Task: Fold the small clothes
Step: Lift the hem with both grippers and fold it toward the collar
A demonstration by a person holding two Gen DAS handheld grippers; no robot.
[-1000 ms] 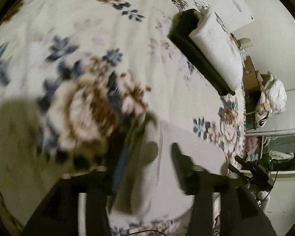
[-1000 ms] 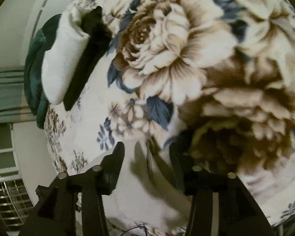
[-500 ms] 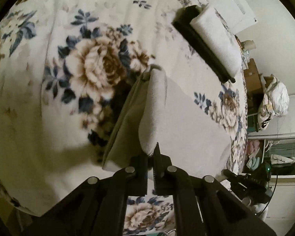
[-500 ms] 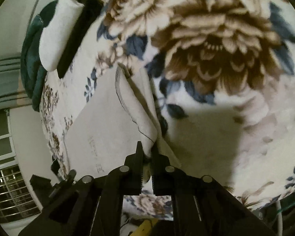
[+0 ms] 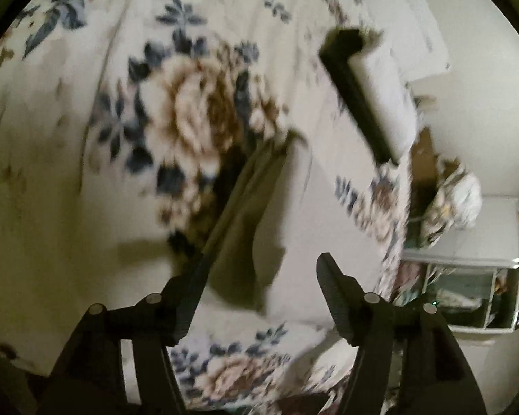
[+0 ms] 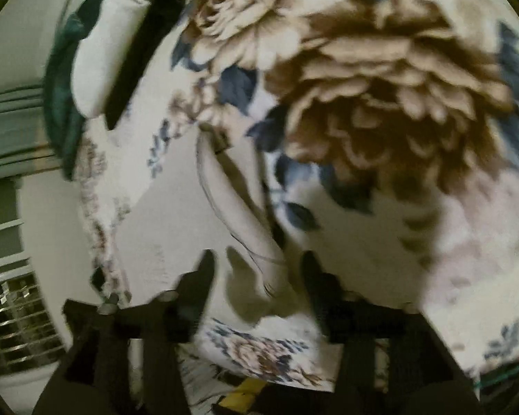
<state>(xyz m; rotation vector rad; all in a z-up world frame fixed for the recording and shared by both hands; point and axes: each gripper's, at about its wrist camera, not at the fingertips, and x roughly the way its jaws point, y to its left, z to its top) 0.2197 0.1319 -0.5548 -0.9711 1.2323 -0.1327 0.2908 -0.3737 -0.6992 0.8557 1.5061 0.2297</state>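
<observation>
both the left gripper (image 5: 259, 276) and the right gripper (image 6: 256, 269) have jaws spread, holding nothing, since the pale garment (image 5: 304, 207) lies folded over on the floral bed (image 5: 69, 138), near the stacked clothes (image 5: 370, 93).

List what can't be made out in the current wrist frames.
- Garment type: the grey garment is motion-blurred in both wrist views; its near edge sits behind the left gripper.
- Faint marking on the garment, right wrist view: too small and blurred to read.
- Yellow object, right wrist view: mostly hidden behind the right gripper.
- Shelf contents, left wrist view: too small and distorted.
</observation>
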